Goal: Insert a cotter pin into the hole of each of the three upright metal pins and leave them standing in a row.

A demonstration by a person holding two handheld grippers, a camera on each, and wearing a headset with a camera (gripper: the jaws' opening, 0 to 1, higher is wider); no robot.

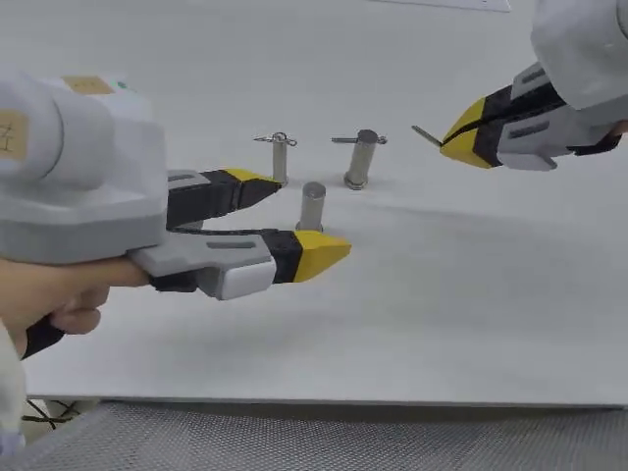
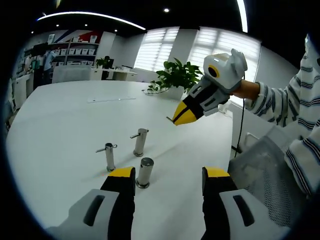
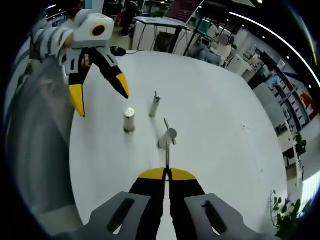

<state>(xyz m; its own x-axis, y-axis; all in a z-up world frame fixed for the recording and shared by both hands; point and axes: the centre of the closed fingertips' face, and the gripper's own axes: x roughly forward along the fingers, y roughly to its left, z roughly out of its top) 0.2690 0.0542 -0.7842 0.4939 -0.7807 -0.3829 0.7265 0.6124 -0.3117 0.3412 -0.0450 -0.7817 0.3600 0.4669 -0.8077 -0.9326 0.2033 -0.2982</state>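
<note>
Three upright metal pins stand on the white table. The two farther ones [image 1: 280,159] [image 1: 361,159] each carry a cotter pin through the top. The nearer pin [image 1: 312,206] [image 2: 145,171] [image 3: 129,120] has a bare top. My left gripper [image 1: 304,218] [image 2: 169,175] is open, its jaws wide apart, and the bare pin stands just ahead of its tips, untouched. My right gripper [image 1: 446,142] [image 3: 167,175] hovers up and to the right, shut on a thin cotter pin [image 1: 427,135] [image 3: 167,157] that sticks out past its tips toward the pins.
The white table [image 1: 471,294] stretches wide around the pins. Its front edge [image 1: 324,402] runs close to me, with a grey mesh surface [image 1: 294,442] below. A striped sleeve [image 2: 295,125] is behind the right gripper.
</note>
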